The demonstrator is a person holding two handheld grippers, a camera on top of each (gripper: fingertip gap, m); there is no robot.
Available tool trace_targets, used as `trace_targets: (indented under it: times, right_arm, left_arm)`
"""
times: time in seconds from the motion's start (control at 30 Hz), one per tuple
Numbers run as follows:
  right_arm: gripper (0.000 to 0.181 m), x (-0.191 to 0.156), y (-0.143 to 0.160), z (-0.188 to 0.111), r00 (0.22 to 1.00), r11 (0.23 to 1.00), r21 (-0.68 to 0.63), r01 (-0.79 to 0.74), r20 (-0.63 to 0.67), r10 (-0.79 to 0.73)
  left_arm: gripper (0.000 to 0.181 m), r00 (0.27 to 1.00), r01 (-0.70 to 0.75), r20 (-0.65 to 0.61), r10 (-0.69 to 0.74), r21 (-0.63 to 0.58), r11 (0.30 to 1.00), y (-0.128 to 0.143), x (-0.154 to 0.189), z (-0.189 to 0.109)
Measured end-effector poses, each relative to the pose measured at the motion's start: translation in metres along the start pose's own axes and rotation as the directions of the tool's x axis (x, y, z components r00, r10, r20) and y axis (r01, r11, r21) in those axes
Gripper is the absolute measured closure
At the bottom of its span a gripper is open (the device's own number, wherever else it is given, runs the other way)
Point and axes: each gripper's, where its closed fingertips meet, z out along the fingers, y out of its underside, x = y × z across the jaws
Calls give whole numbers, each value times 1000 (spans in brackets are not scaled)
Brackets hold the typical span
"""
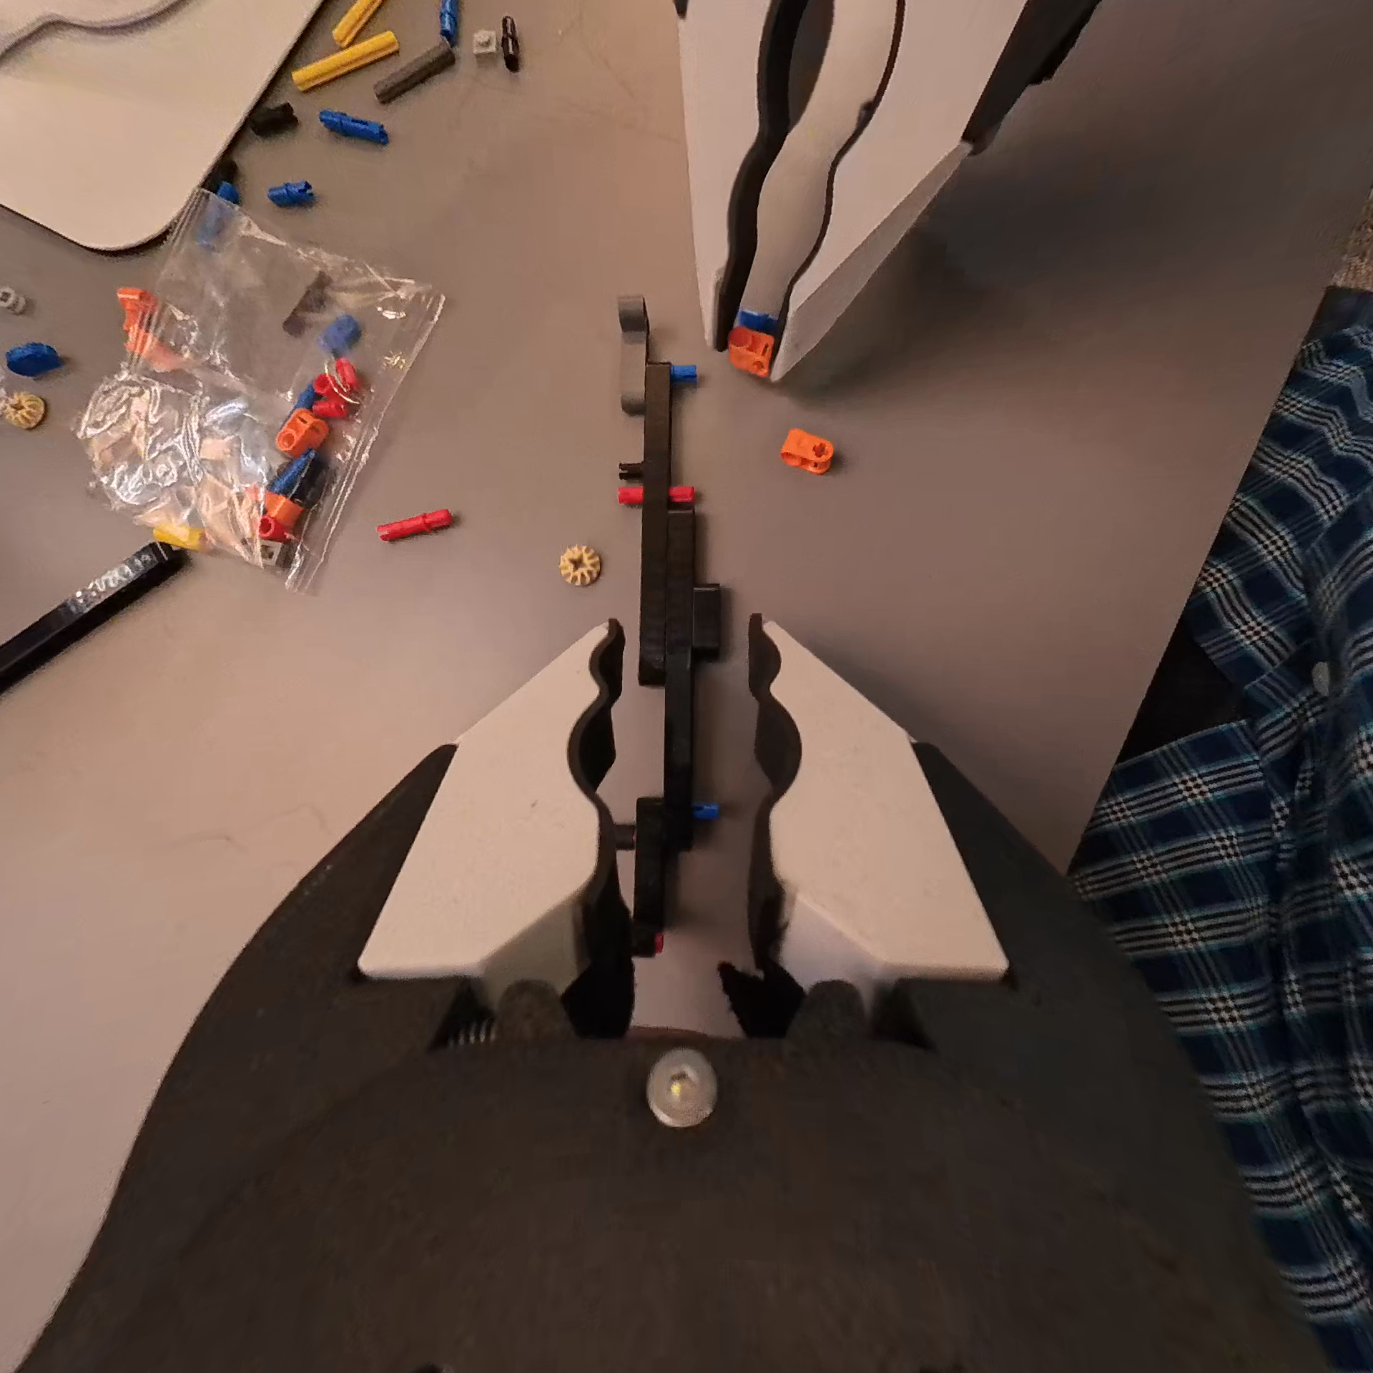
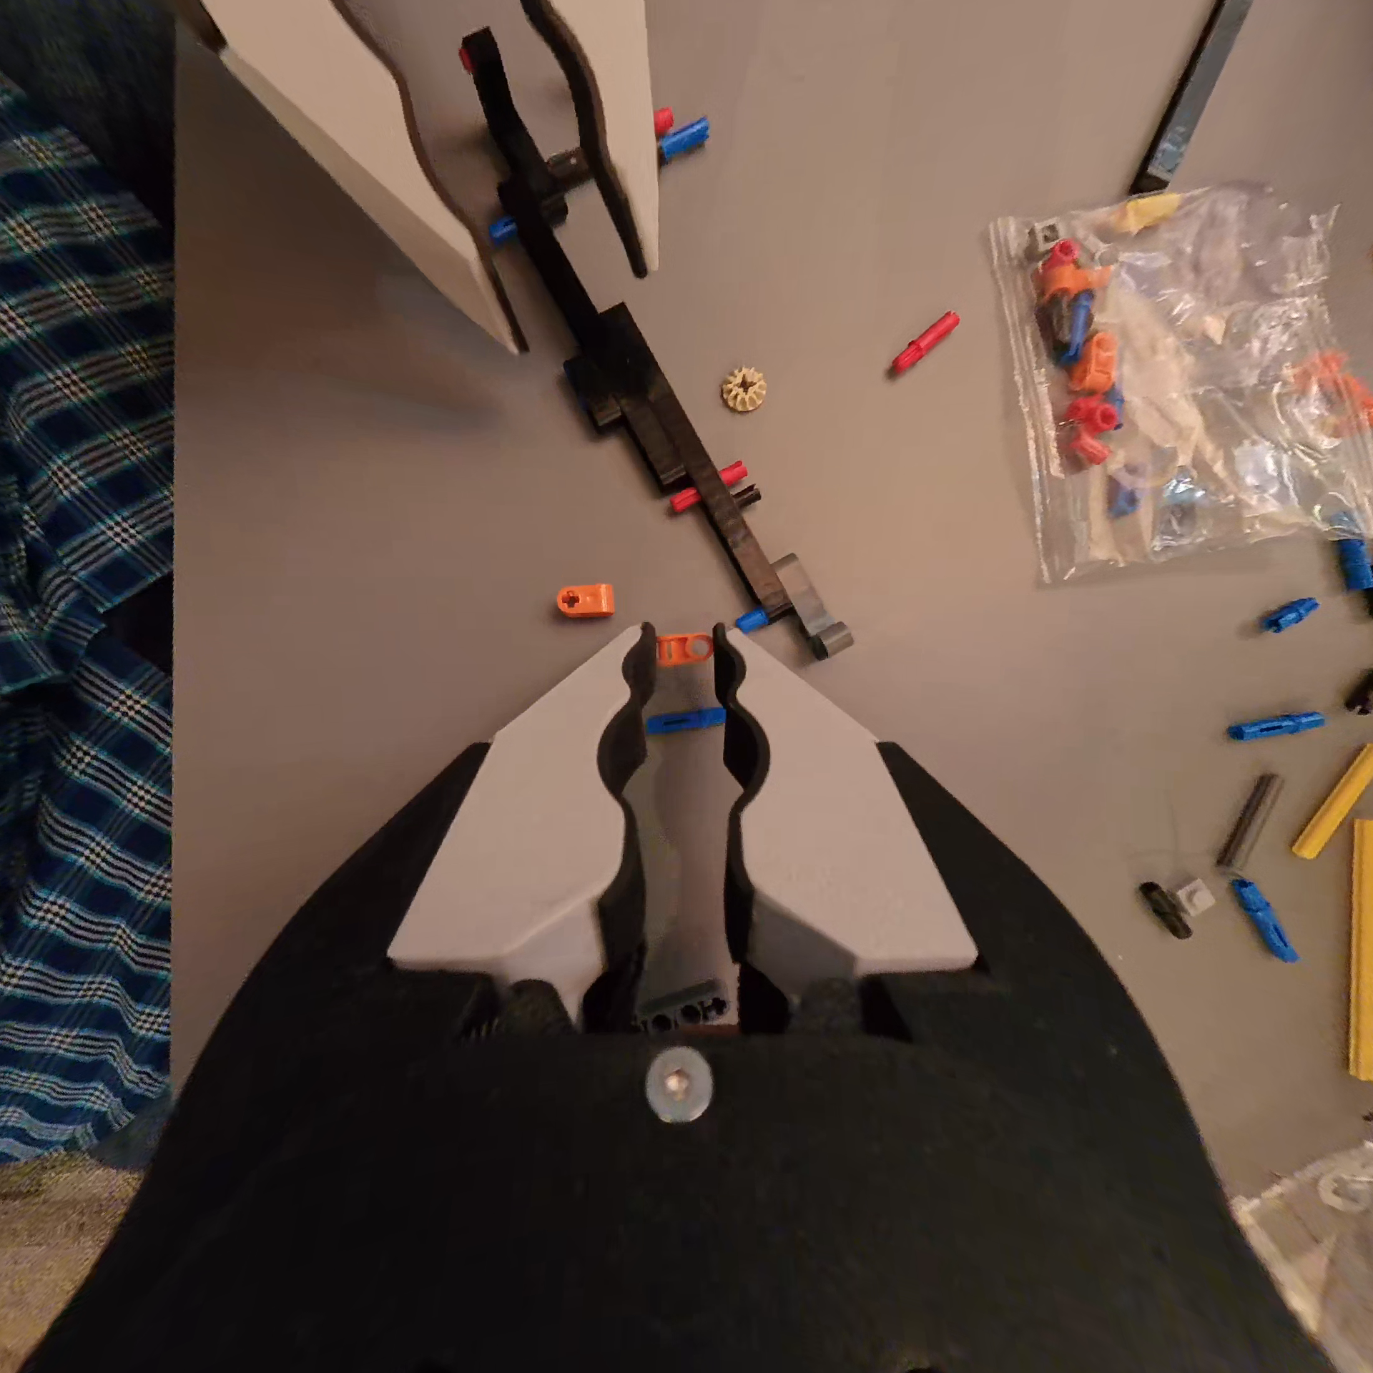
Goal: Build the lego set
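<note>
Two grippers worked over a grey table (image 1: 966, 594) as a long black beam assembly (image 1: 663, 579) lay flat between them. The left gripper (image 1: 683, 631) straddled the near end of the assembly with its jaws apart, neither finger visibly pressing on it. The right gripper (image 2: 680, 643) was clenched on an orange connector (image 2: 683, 648) at its fingertips, with a blue pin (image 2: 685, 721) lying across the gap a little farther back, and it hovered just beside the blue pin stub (image 2: 752, 619) at the far end of the assembly, near a grey lever piece (image 2: 813, 605). With the left jaws not clamped, a sideways push from the connector seemed likely to slide or swing the assembly instead of seating the part; a slightly tilted connector could also miss the stub or pop from the narrow grip. A second orange connector (image 1: 808, 449) sat loose near the approach path, close enough to be knocked aside. A tan gear (image 1: 579, 566) and a red pin (image 1: 414, 524) lay on the other side of the assembly, with a clear parts bag (image 1: 252, 386) well apart from it. A plaid cloth (image 1: 1248, 743) hung at the table edge.
</note>
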Motion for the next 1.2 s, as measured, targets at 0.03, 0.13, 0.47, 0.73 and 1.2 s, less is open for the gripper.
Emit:
trace_targets:
  times: [0.03,0.13,0.47,0.73,1.2]
  right_arm:
    - [168,1,-3,-1,1000,1000,6,-6,-3,6]
    - [168,1,-15,-7,1000,999,39,-23,-7,23]
    - [168,0,-53,-21,995,985,144,-99,-2,100]
    - [168,-1,-57,-19,993,984,137,-113,-30,118]
    - [168,0,-43,-10,986,990,76,-119,-106,126]
  left_arm:
    - [149,1000,2,0,-2,2,1000,-1,0,1]
    - [144,1000,15,-23,-15,-1,1000,-4,5,2]
    - [144,998,0,66,-6,89,996,-28,0,-9]
    - [146,996,38,75,-46,102,994,-25,-7,-10]
    - [147,994,71,73,-77,74,995,-11,-14,-6]
